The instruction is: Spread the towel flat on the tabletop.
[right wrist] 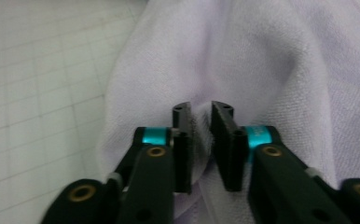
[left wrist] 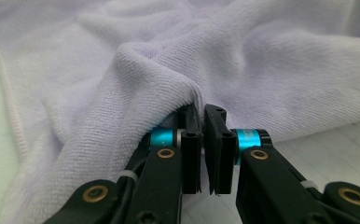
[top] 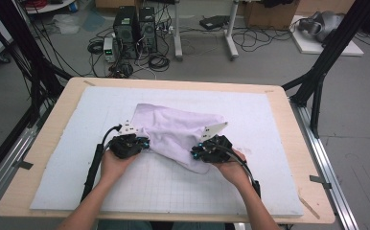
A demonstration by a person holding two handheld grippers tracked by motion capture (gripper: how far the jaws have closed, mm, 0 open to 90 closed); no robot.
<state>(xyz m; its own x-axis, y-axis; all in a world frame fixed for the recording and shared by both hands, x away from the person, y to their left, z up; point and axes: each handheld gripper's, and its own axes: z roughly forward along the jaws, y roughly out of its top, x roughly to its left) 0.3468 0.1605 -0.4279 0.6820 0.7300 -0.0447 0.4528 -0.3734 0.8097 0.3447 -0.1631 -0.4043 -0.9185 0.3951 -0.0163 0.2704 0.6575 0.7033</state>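
I am seeing the left gripper (left wrist: 201, 119) pinching a raised fold of the pale lilac towel (top: 178, 129), and the right gripper (right wrist: 201, 116) clamping another fold. The terry cloth is lying rumpled mid-table on the white gridded mat (top: 173, 187); its pinched edges are staying hidden between the pads, and no writing is showing

A light wooden table (top: 63, 103) with rounded corners carries a white gridded mat (top: 173, 184) that covers most of its top, leaving a bare wood margin along every edge. One crumpled pale lilac towel (top: 173, 129) lies on the mat, near its centre.
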